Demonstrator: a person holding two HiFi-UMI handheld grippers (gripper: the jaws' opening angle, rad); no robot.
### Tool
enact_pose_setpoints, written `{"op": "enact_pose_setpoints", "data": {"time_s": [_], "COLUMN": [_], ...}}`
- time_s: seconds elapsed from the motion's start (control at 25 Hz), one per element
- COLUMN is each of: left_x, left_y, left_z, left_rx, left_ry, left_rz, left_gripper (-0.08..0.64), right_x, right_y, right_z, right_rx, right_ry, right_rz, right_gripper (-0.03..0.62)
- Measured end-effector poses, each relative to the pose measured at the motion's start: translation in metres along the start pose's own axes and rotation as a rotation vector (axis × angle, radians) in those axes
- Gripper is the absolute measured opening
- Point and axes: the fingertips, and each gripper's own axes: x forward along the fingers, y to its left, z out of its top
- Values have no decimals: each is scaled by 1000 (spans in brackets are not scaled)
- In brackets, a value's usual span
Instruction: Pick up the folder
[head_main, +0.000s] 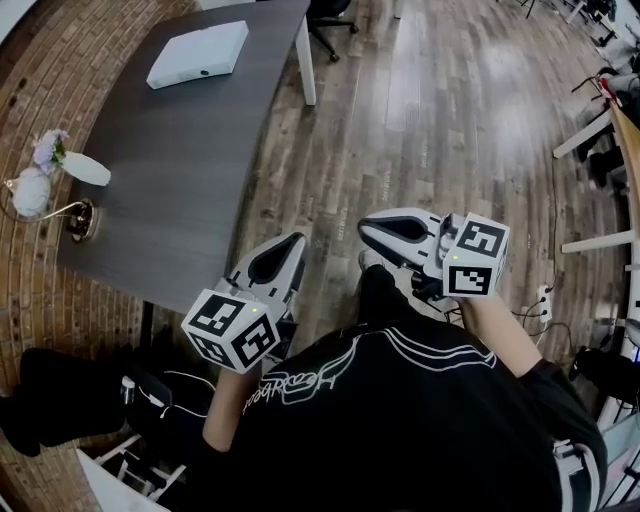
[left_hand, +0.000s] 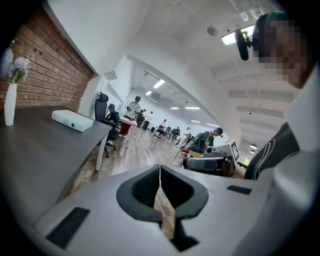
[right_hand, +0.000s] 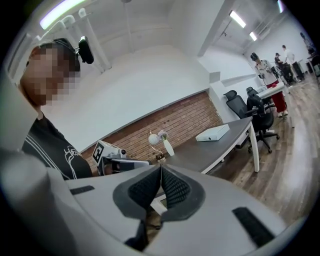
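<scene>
I saw both sets of jaws clenched on nothing, with the left hand-held gripper and the right hand-held gripper close to the person's body. The white folder lay at 11 o'clock, at the far end of the dark counter, well apart from both.

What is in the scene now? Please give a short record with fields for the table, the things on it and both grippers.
table: dark table, beside a brick wall, on a wooden floor
folder: white folder, flat at the table's far end, nothing touching it
vase: white vase, upright, with flowers, on the table by the wall
left gripper: left gripper, jaws together, empty, far from the folder
right gripper: right gripper, jaws together, empty, over the floor
task state: folder not yet picked up
</scene>
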Motion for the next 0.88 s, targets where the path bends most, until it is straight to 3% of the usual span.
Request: {"op": "enact_pose_setpoints", "data": {"time_s": [0.24,0.44,0.64,0.88], "left_x": [97,180,231,258], "left_y": [35,50,57,92], "left_z": [46,102,135,153], "left_rx": [-50,-33,9,-42], "left_ry": [7,-12,-36,-59], "left_rz": [5,1,1,38], "left_gripper": [8,8,9,9], "right_x": [1,-4,-7,6], "right_y": [-106,-184,-231,-272], "right_z": [49,96,131,152], "right_rx": [41,30,-9,-4], "right_ry": [9,26,32,40], "right_rz": [32,60,92,118], "right_gripper": [-3,-3,-3,-3]}}
